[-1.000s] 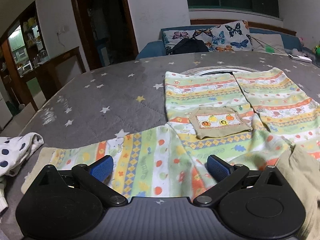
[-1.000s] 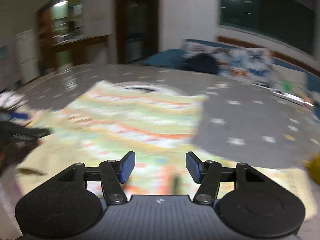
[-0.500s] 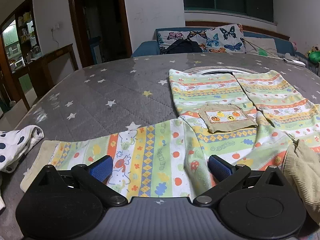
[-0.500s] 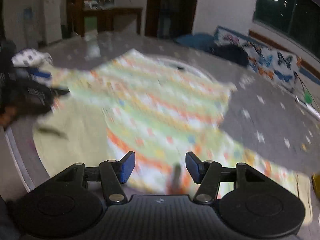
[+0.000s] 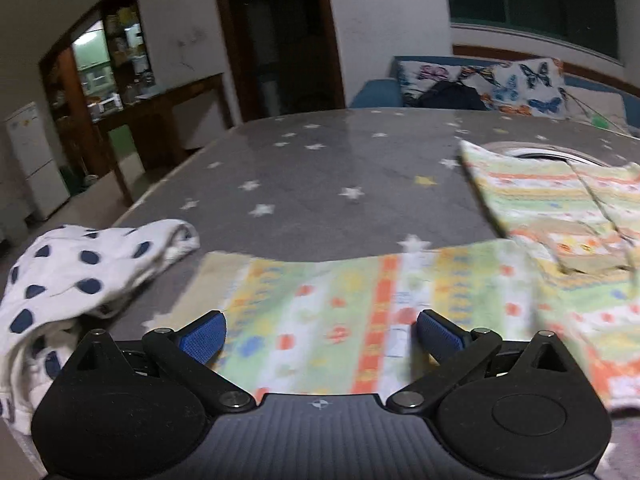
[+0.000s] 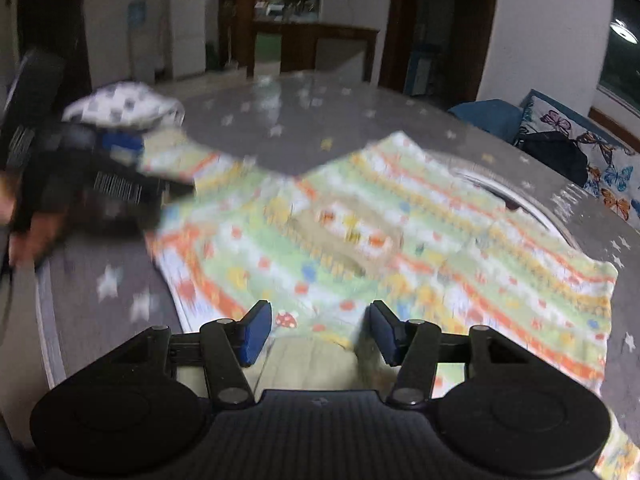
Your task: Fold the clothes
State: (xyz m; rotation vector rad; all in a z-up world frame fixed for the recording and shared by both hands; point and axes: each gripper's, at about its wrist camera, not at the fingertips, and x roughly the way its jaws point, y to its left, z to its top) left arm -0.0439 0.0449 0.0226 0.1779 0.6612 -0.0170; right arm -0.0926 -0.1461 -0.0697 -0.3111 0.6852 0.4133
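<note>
Left gripper (image 5: 320, 334) shifted left toward sleeve (image 5: 320, 300) cuff

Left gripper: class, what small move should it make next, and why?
Probably ease the left gripper down and close on the striped garment's sleeve. Its jaws stand open with the sleeve lying flat between them, ungripped, near the polka-dot cloth, and the fold needs a hold.

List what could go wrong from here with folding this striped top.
1. The white, blue-dotted garment lies right beside the pastel striped top's sleeve, where the open left tongs might snag it too.
2. Both views are motion-blurred; a grab at this speed might miss the hem between the open right tongs.
</note>
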